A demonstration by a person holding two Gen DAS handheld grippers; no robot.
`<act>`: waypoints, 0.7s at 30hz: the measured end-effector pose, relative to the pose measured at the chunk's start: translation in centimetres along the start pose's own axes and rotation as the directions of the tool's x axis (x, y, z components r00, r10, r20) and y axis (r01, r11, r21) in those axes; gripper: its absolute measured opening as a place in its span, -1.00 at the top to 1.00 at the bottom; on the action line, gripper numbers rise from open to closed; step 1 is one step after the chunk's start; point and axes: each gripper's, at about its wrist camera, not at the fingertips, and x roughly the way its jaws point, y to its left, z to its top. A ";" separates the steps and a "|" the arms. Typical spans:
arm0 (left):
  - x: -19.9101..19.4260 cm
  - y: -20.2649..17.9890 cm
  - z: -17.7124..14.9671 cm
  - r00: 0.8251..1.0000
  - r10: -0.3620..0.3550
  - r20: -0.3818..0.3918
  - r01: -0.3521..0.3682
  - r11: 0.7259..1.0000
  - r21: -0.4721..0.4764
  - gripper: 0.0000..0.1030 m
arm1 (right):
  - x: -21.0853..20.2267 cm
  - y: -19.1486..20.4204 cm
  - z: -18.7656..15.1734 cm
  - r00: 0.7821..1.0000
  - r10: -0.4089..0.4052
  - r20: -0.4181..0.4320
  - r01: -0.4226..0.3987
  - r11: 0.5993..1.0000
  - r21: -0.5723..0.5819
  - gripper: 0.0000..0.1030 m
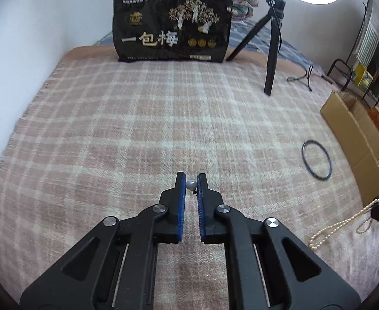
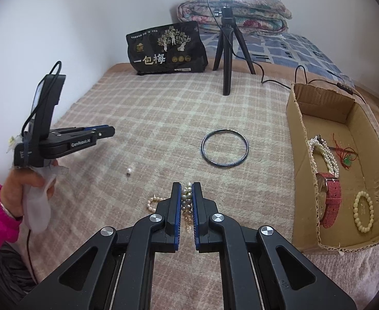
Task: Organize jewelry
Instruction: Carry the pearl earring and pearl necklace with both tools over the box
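Two grippers: left gripper [image 1: 191, 180], right gripper [image 2: 187, 188]. One loose pearl earring [image 2: 129, 172] left of the right gripper, one dark bangle [image 2: 224, 147] beyond it — one cardboard box [image 2: 301, 118] to its right. Inside: one red-strapped watch [image 2: 332, 196], one cream bead bracelet [image 2: 363, 211].

- The blanket [image 2: 143, 108] is woolly, matt checked cloth.
- The box [image 2: 303, 139] is rough brown cardboard.
- The bangle [image 2: 205, 155] looks smooth and glossy.
- The right tool [image 2: 187, 193] is matt black plastic with shiny metal rivets.
- The bag [image 1: 172, 28] is glossy.
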 end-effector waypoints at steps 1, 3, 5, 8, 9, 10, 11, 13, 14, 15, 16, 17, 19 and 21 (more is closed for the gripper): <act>-0.5 0.1 0.3 1.000 -0.002 0.010 0.002 1.000 -0.004 0.87 | -0.2 0.0 0.1 1.000 0.001 0.004 -0.001 1.000 0.001 0.88; -1.4 0.1 0.7 1.000 -0.008 0.028 0.008 1.000 -0.009 0.87 | -0.7 0.0 0.4 1.000 0.001 0.020 -0.001 1.000 0.001 0.88; -2.5 -0.2 1.1 0.999 -0.020 0.049 0.021 1.000 -0.009 0.87 | -1.3 -0.1 0.8 0.999 0.002 0.038 -0.002 1.000 0.000 0.88; -3.8 -0.9 1.6 0.996 -0.039 0.075 0.039 0.999 0.002 0.87 | -2.2 -0.1 1.4 0.998 -0.001 0.062 0.001 1.000 0.002 0.88; -4.2 -1.1 1.8 0.996 -0.045 0.081 0.044 0.999 0.007 0.87 | -2.7 -0.2 1.6 0.997 -0.003 0.073 0.002 1.000 0.004 0.88; -4.6 -1.4 1.9 0.995 -0.052 0.088 0.052 0.999 0.009 0.87 | -3.1 -0.4 1.8 0.996 -0.003 0.084 0.002 1.000 0.008 0.88; -4.9 -1.6 2.0 0.994 -0.060 0.093 0.060 0.998 0.010 0.87 | -3.4 -0.5 2.0 0.996 -0.002 0.093 0.001 1.000 0.012 0.88; -5.6 -2.3 2.3 0.992 -0.080 0.102 0.079 0.997 0.017 0.87 | -4.3 -1.0 2.4 0.993 -0.008 0.116 0.005 1.000 0.023 0.88; -6.0 -2.7 2.4 0.990 -0.088 0.108 0.086 0.996 0.023 0.87 | -4.7 -1.2 2.7 0.992 -0.012 0.128 0.009 1.000 0.028 0.88; -6.4 -3.1 2.5 0.989 -0.096 0.115 0.093 0.995 0.030 0.87 | -5.2 -1.6 2.9 0.990 -0.019 0.142 0.014 0.999 0.035 0.88; -6.7 -3.6 2.6 0.987 -0.105 0.119 0.101 0.994 0.039 0.87 | -5.6 -2.0 3.2 0.988 -0.025 0.154 0.018 0.999 0.045 0.88; -7.0 -4.1 2.6 0.986 -0.113 0.121 0.108 0.993 0.046 0.87 | -6.0 -2.4 3.5 0.986 -0.029 0.165 0.021 0.998 0.054 0.88; -7.5 -5.2 2.7 0.983 -0.131 0.126 0.123 0.990 0.069 0.87 | -6.7 -3.2 3.8 0.982 -0.040 0.184 0.027 0.997 0.071 0.88; -8.1 -6.7 2.7 0.980 -0.151 0.131 0.139 0.985 0.101 0.87 | -7.4 -4.1 4.3 0.978 -0.055 0.203 0.037 0.995 0.091 0.88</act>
